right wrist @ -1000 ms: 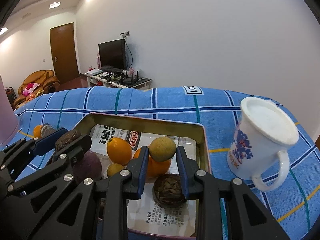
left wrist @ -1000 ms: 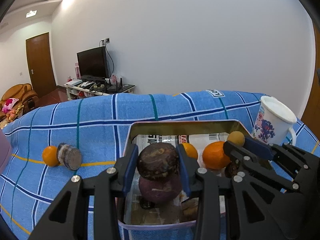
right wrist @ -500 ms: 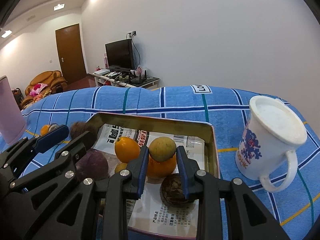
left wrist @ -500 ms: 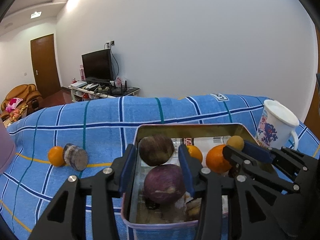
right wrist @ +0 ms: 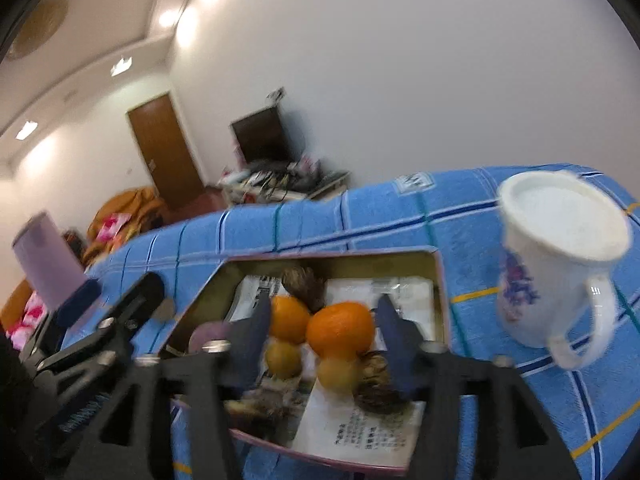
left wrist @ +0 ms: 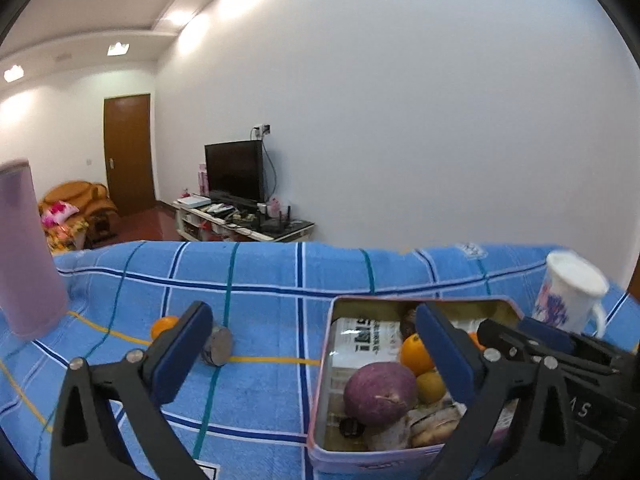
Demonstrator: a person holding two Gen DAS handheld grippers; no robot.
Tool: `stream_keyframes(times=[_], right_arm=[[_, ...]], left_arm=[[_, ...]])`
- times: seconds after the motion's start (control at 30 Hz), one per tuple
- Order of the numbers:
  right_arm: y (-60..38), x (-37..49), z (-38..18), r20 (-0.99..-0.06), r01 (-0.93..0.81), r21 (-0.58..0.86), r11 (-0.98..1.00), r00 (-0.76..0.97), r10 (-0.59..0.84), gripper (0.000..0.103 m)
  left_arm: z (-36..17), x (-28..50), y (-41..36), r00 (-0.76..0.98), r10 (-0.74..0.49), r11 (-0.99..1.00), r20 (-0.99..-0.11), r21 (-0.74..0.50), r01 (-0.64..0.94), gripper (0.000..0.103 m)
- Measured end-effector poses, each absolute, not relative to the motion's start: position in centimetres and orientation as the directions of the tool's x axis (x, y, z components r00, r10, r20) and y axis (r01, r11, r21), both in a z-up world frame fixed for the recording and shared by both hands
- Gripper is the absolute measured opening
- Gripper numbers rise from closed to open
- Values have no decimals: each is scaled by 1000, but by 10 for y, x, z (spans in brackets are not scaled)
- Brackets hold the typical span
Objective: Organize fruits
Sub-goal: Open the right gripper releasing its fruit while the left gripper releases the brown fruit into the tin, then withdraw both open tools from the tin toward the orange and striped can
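A metal tin point(left wrist: 420, 302) point(right wrist: 440, 280) lined with printed paper holds a purple fruit point(left wrist: 380, 390), oranges point(right wrist: 340, 330), small yellow fruits point(right wrist: 338, 372) and a dark brown fruit point(right wrist: 304, 284). My left gripper point(left wrist: 312, 320) is opening wide with nothing between its fingers; it spans the tin's left wall and the blue cloth. My right gripper point(right wrist: 324, 308) hangs over the tin, jaws opening, pads clear of the oranges below. One orange point(left wrist: 162, 326) and a grey-brown round thing point(left wrist: 218, 346) lie on the cloth left of the tin.
A white mug point(right wrist: 556, 260) point(left wrist: 568, 296) with a blue print stands right of the tin. A tall purple cup point(left wrist: 28, 248) point(right wrist: 48, 264) stands at the far left. The blue checked cloth point(left wrist: 260, 280) drops off at its far edge. Behind are a TV stand and a door.
The left gripper let go of the dark brown fruit, spread wide and shifted left. The right gripper released the yellow-green fruit into the tin and rolled.
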State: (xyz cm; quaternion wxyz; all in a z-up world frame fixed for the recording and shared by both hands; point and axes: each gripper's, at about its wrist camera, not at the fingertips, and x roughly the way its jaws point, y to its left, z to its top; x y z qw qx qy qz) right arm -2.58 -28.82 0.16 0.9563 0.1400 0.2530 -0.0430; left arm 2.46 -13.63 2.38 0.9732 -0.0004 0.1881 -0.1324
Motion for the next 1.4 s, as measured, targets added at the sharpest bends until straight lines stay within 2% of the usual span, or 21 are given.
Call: stream_keyframes(times=[0.17,0.37,0.67,1.07,1.4], right_arm=[[-288,-44,11,-413,177,252,951,909,-60,75],[-282,-63,18,-336,243,212,947,928,-163,76],[-274,-87,31,-201,264,182,947,953,-227,76],[-278,-89,31,-217,265,196,944,951,-222,76],[-260,-92,33,-207,288,118,950,943,-260,76]], left_arm=[[24,23,-132,906,-220,974,-362,-28,225,103],[23,23,-130,905,-197,978,-376,-14,207,103],[21,25,-129,901,-177,982,-395,-7,190,103],[15,19,-124,901,-166,983,-401,6,184,103],[14,12,-111,899,-143,986,-413,20,166,103]])
